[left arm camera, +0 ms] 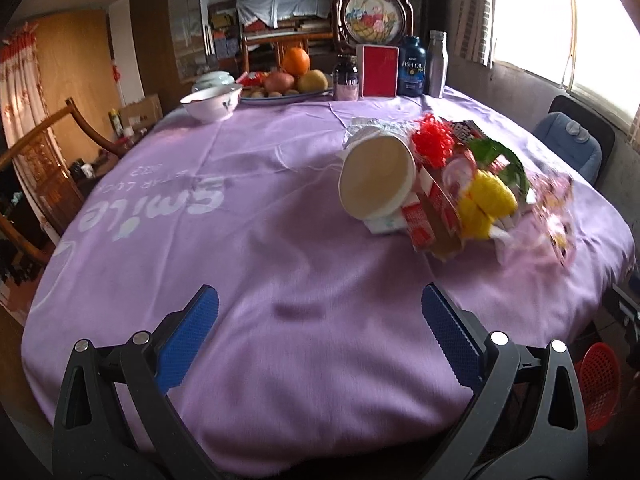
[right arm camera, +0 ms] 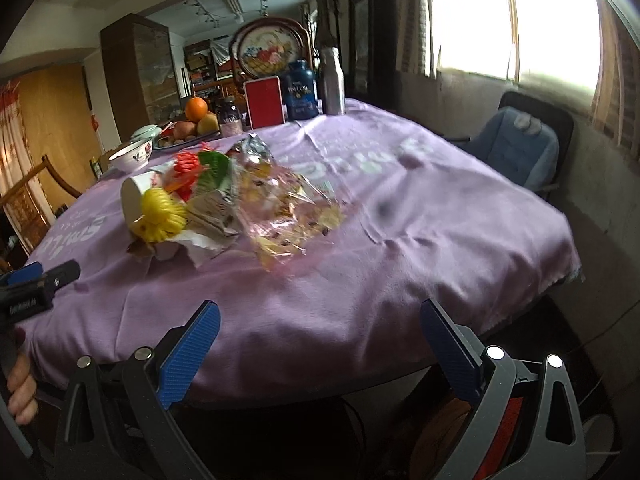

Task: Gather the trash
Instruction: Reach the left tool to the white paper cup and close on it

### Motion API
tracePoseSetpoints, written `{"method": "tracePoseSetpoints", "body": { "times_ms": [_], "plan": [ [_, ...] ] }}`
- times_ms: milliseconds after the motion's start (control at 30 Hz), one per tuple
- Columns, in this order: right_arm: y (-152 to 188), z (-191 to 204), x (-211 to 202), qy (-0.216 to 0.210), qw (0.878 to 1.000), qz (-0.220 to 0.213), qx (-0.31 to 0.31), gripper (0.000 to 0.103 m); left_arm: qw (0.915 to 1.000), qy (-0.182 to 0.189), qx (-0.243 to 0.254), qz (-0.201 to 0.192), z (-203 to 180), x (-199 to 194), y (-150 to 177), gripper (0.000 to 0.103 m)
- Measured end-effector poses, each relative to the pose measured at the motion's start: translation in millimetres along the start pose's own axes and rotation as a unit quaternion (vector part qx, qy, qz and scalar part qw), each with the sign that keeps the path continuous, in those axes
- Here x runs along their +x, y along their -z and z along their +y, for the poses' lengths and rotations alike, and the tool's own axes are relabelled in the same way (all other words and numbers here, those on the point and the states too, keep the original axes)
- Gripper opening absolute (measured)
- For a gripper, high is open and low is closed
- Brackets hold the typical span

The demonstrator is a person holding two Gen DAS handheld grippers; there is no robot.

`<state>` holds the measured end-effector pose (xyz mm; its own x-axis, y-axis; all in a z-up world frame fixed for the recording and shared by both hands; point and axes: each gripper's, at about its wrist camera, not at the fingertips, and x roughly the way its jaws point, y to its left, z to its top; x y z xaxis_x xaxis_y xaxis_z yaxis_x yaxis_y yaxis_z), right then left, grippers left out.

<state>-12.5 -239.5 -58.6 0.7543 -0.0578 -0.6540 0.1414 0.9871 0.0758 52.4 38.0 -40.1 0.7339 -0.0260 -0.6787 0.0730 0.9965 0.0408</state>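
A heap of trash lies on the purple tablecloth [left arm camera: 200,240]: a tipped white paper cup [left arm camera: 376,178], red [left arm camera: 432,144] and yellow foam nets [left arm camera: 486,204], red-and-white cartons [left arm camera: 424,220], a green wrapper [left arm camera: 500,156] and a clear printed plastic bag [left arm camera: 554,208]. My left gripper [left arm camera: 320,320] is open above the cloth, short of the heap. In the right wrist view the same cup [right arm camera: 134,196], yellow net [right arm camera: 162,214] and plastic bag [right arm camera: 284,216] lie ahead and left of my open right gripper [right arm camera: 320,336], which hovers at the table's near edge. Both hold nothing.
At the far side stand a white bowl [left arm camera: 212,102], a fruit plate with an orange [left arm camera: 296,62], a red box [left arm camera: 380,70], supplement bottles [left arm camera: 412,66] and a metal bottle [left arm camera: 437,64]. A blue-cushioned chair [left arm camera: 572,144] stands right, wooden chairs left. A red basket [left arm camera: 598,384] sits on the floor.
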Motion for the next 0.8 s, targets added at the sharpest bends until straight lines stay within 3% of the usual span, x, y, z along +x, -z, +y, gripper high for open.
{"method": "tracePoseSetpoints", "body": {
  "times_ms": [367, 433, 567, 667, 800],
  "plan": [
    [-4, -18, 16, -0.009, 1.000, 0.000, 0.022, 0.098, 0.9981, 0.055, 0.012, 0.028, -18, 66, -83, 0.097],
    [-5, -19, 21, -0.009, 1.000, 0.006, 0.024, 0.098, 0.9986, 0.039, 0.019, 0.032, -18, 79, -91, 0.098],
    [-8, -19, 27, -0.005, 1.000, 0.011, 0.021, 0.098, 0.9980, -0.044, 0.017, 0.043, 9, 101, -99, 0.097],
    [-15, -19, 33, -0.011, 1.000, 0.007, 0.022, 0.098, 0.9980, -0.039, -0.004, 0.050, 39, 101, -96, 0.097],
    [-24, -11, 43, -0.029, 0.999, 0.011, 0.018, 0.098, 0.9987, -0.034, 0.011, 0.035, 44, 95, -94, 0.097]
  ]
}}
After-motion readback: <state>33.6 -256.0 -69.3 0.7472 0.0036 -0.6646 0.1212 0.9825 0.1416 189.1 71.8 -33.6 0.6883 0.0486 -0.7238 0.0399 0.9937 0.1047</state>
